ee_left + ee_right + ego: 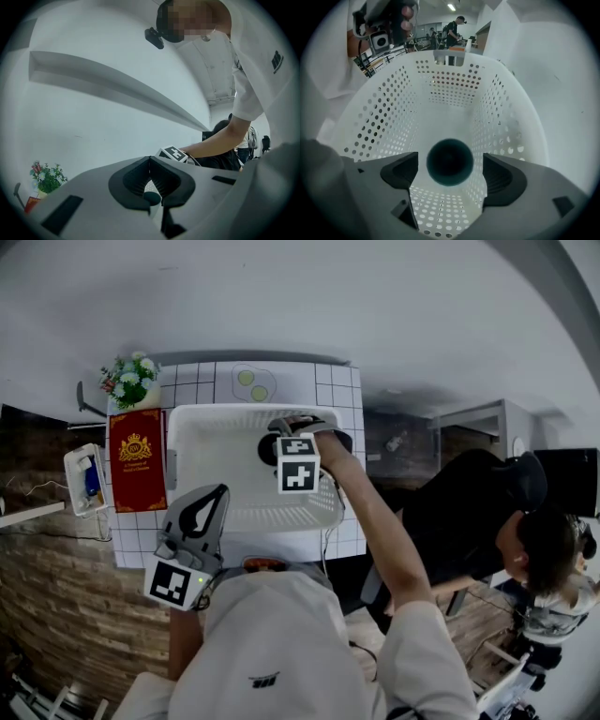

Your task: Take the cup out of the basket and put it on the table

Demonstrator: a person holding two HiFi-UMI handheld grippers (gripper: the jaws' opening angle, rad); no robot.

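Now right gripper [450,169] is hovering wide open, straight above the upright cup [450,161] in the basket [393,117]; left gripper [151,187] is idling closed, farther off.

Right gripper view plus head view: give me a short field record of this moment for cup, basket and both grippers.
basket: white, perforated, on tiled table
cup: dark, mouth up, inside basket, untouched
right gripper: open, pointing down over cup
left gripper: shut, empty, outside basket
stage: cup not yet gripped

Dark cup [450,162] upright in white perforated basket [384,108] on table [187,373]
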